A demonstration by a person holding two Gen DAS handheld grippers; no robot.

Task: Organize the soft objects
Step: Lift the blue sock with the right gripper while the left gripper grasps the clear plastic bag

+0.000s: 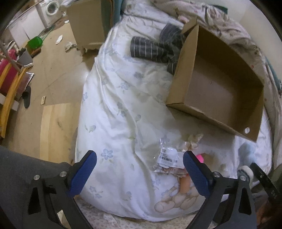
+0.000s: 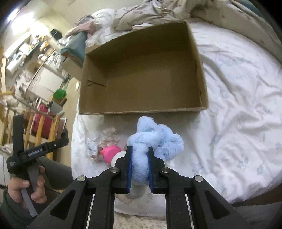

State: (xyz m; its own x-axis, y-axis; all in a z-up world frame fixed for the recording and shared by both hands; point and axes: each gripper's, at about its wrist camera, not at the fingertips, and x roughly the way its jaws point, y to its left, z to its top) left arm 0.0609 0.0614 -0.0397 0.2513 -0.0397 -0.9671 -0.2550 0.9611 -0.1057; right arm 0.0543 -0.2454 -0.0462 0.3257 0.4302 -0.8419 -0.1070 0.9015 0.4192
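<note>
My right gripper (image 2: 139, 149) is shut on a fluffy light-blue soft toy (image 2: 155, 135), held just in front of an open, empty cardboard box (image 2: 142, 111) on the bed. A pink soft item (image 2: 110, 152) and a clear plastic packet (image 2: 91, 149) lie left of the toy. My left gripper (image 1: 140, 158) is open and empty above the white floral duvet (image 1: 114, 105), its right finger beside the packet (image 1: 167, 158). The box (image 1: 181, 70) lies ahead to the right. The blue toy (image 1: 246, 151) shows at the right edge.
Dark striped clothing (image 1: 153, 49) lies on the bed behind the box. Rumpled bedding (image 2: 149, 12) is piled at the head. The bed's left edge drops to a wooden floor (image 1: 58, 74) with a green container (image 1: 35, 42), a washing machine (image 1: 49, 10) and wooden frames (image 2: 42, 126).
</note>
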